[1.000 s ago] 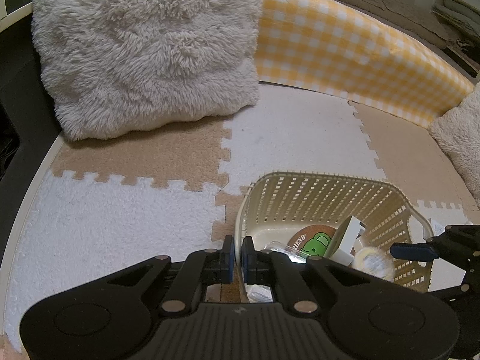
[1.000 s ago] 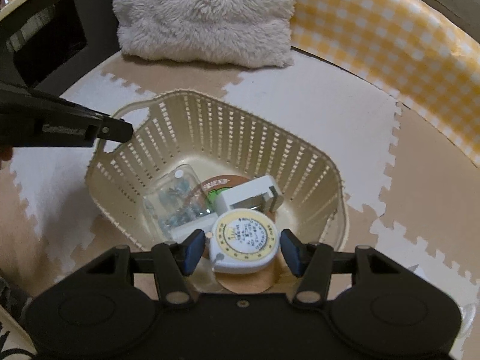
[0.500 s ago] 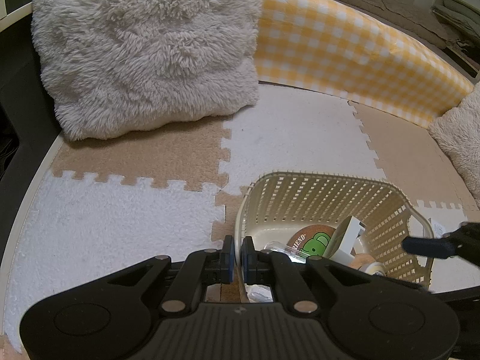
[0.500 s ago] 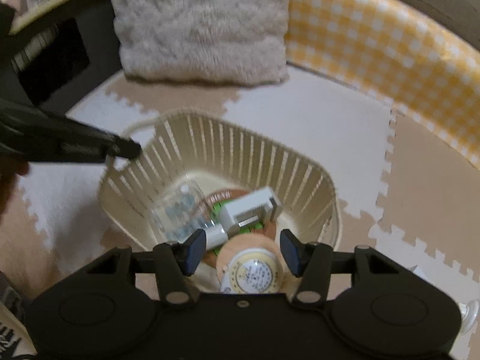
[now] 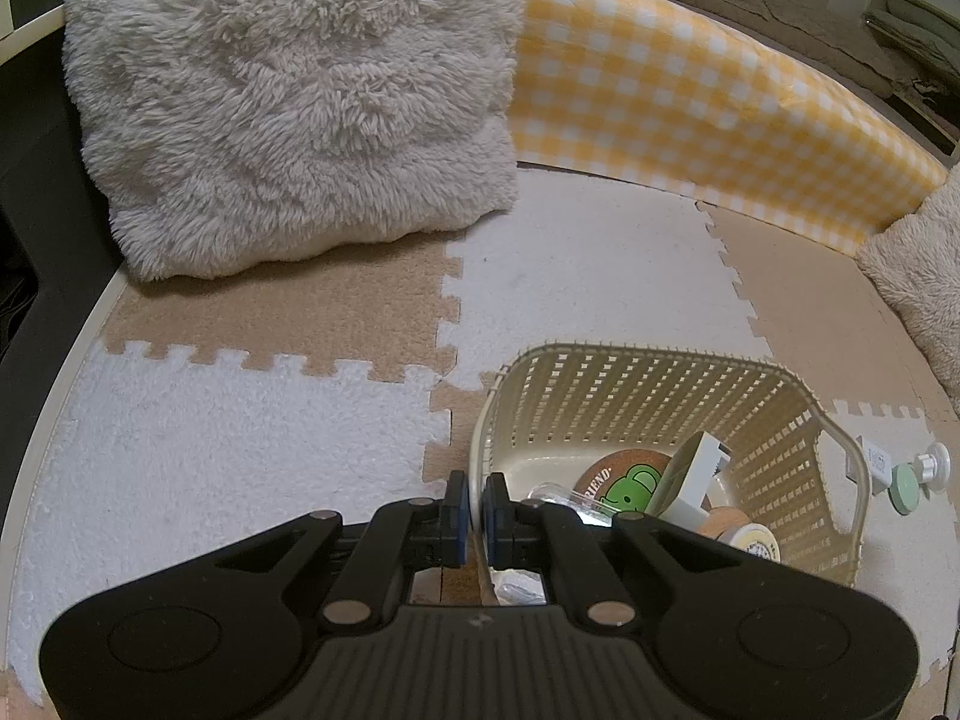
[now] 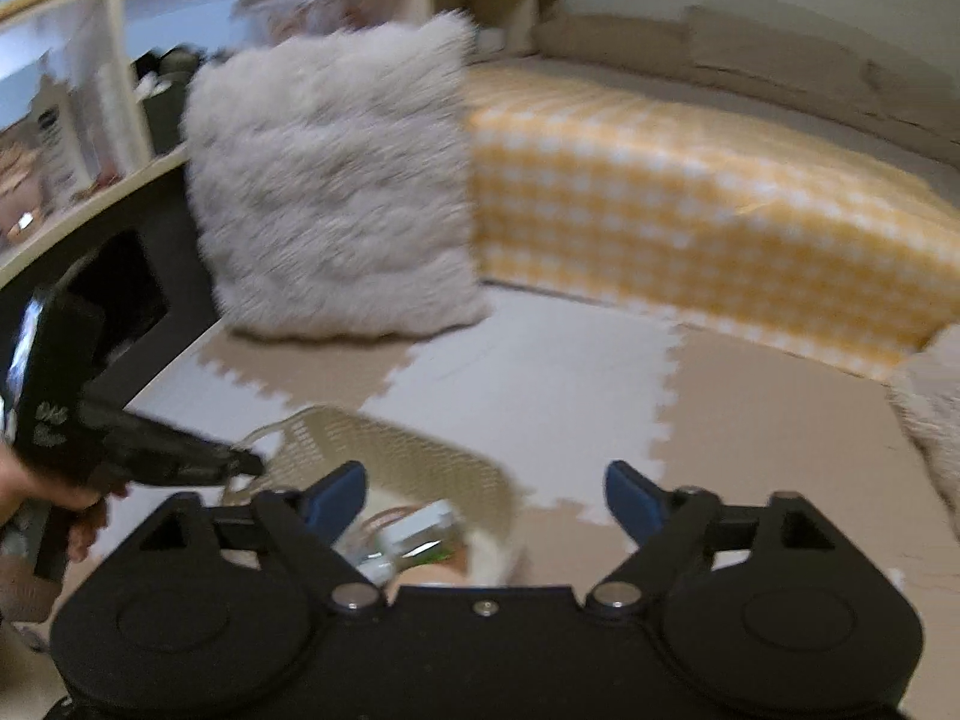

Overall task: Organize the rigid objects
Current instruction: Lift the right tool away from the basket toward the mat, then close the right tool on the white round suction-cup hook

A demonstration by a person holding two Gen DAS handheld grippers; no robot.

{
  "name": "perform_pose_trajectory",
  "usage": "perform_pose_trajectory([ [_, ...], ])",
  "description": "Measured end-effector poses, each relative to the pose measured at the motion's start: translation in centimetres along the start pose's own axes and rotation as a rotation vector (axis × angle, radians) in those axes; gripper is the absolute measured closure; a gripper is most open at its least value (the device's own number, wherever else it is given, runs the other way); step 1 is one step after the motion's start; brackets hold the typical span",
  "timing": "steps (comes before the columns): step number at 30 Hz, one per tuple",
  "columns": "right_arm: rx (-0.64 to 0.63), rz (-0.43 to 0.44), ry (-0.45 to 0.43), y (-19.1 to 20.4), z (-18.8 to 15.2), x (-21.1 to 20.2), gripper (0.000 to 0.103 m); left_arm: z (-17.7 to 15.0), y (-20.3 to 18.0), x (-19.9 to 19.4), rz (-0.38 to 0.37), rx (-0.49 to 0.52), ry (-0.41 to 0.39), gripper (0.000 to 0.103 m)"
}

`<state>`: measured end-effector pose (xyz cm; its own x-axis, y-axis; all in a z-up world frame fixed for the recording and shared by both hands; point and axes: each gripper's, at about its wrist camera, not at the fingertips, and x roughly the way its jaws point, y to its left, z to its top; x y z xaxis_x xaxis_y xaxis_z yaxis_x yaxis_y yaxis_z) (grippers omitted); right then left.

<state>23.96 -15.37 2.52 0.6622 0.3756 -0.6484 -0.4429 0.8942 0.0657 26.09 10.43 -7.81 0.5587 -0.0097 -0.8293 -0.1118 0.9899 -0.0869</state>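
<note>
Left wrist view: the left claw (image 5: 473, 510) pinches the near rim of the cream slotted basket (image 5: 648, 384) on the floor mat (image 5: 240, 450). The basket looks light, stiff plastic, best held by rim or handle. Inside lie a frog coaster (image 5: 627, 480), white box (image 5: 699, 471) and tape measure (image 5: 757, 545).

Right wrist view, blurred: the right claw (image 6: 485, 495) is opening, nothing between its jaws, above the basket (image 6: 396, 450).

right view blurred, basket (image 6: 384, 450) contents indistinct — half-hidden
</note>
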Motion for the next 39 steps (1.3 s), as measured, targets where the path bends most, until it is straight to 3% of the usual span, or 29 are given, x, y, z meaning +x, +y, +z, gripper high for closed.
perform_pose_trajectory([
  [11, 0.114, -0.303, -0.003, -9.9, -4.0, 0.1, 0.000, 0.0, 0.0, 0.0, 0.000, 0.000, 0.000, 0.098],
  [16, 0.202, -0.397, 0.039, -14.2, -5.9, 1.0, 0.000, 0.0, 0.0, 0.0, -0.001, 0.000, 0.000, 0.098],
  [24, 0.196, -0.473, 0.105, -18.2, -8.0, 3.2, 0.000, 0.0, 0.0, 0.0, 0.001, 0.002, 0.000, 0.098],
  [27, 0.181, -0.474, 0.151, -18.9, -8.6, 4.1, 0.014, 0.0, 0.0, 0.0, 0.001, 0.002, 0.000, 0.098],
  [29, 0.194, -0.458, 0.186, -19.4, -9.1, 4.7, 0.034, 0.0, 0.0, 0.0, 0.001, 0.003, 0.000, 0.098],
  [32, 0.193, -0.437, 0.233, -19.5, -9.6, 5.4, 0.055, -0.1, 0.0, 0.0, 0.002, 0.004, 0.000, 0.098],
  [36, 0.185, -0.436, 0.263, -19.6, -9.9, 6.2, 0.058, 0.0, 0.0, 0.0, 0.003, 0.005, 0.001, 0.098],
  [39, 0.178, -0.438, 0.292, -19.7, -10.2, 6.8, 0.066, -0.1, 0.0, 0.0, 0.003, 0.006, 0.001, 0.098],
])
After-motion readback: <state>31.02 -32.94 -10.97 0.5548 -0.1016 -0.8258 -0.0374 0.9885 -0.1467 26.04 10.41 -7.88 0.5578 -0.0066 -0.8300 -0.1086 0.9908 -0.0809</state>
